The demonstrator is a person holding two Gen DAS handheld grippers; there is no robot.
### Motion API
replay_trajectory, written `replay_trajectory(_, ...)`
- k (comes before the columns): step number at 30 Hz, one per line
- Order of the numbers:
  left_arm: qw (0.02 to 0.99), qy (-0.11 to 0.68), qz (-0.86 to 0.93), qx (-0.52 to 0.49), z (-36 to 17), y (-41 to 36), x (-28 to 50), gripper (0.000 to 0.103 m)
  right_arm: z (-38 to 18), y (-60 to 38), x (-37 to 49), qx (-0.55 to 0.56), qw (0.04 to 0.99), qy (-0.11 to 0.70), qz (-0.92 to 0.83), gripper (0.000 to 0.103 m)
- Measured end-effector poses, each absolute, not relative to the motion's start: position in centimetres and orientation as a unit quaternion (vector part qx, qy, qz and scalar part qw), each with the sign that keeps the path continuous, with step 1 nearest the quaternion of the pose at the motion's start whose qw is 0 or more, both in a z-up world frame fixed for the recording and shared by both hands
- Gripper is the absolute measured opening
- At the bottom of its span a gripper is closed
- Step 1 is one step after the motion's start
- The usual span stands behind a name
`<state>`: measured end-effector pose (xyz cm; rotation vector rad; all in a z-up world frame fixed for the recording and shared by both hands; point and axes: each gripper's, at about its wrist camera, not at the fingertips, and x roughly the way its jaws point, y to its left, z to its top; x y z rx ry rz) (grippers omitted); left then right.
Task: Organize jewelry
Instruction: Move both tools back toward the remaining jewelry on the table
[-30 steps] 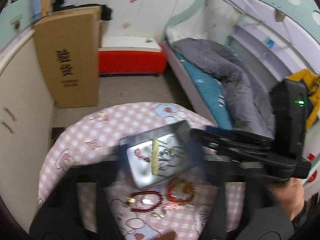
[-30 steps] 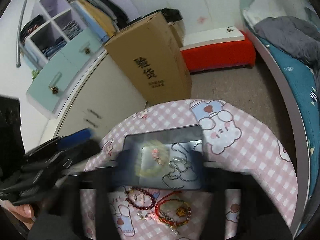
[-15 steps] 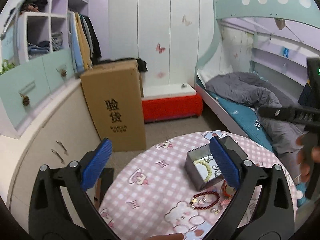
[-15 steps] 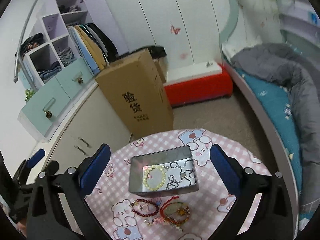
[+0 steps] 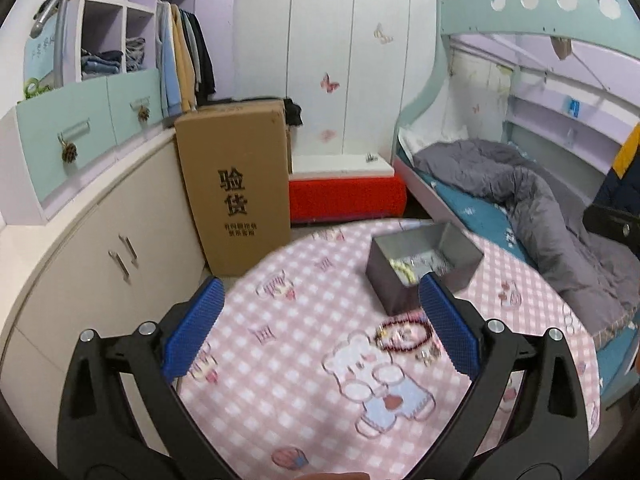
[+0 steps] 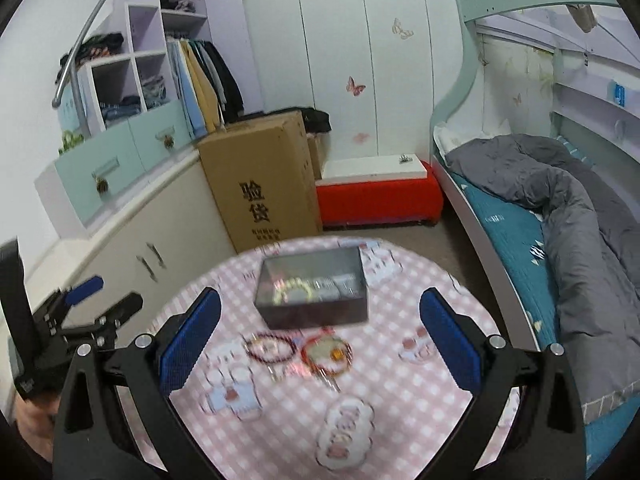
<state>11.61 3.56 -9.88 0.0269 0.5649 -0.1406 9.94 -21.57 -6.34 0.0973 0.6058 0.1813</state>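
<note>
A child's bedroom at home. On the right, a bunk bed with a rumpled grey duvet. On the far wall, white wardrobe doors with butterfly stickers. To the left, hanging clothes and mint drawers. Nearest, a pink gingham bear-print tablecloth.

Even indoor light, slight motion blur, strong fisheye bending at edges
</note>
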Motion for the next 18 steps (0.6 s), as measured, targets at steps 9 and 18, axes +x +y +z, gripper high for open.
replay_trajectory(9, 0.937, 0.338, -0.09, 0.003, -16.3, 1.4, 11.3, 0.096, -15.0, -22.9, 9.6, 0.054, 0.918, 0.383, 0.084, 0.096)
replay_trajectory(18, 0.919, 0.387, -0.077, 0.011, -20.0, 0.4, 15.5, 0.096, -18.2, -21.4, 11.1, 0.045, 0.903, 0.413, 0.113, 0.096)
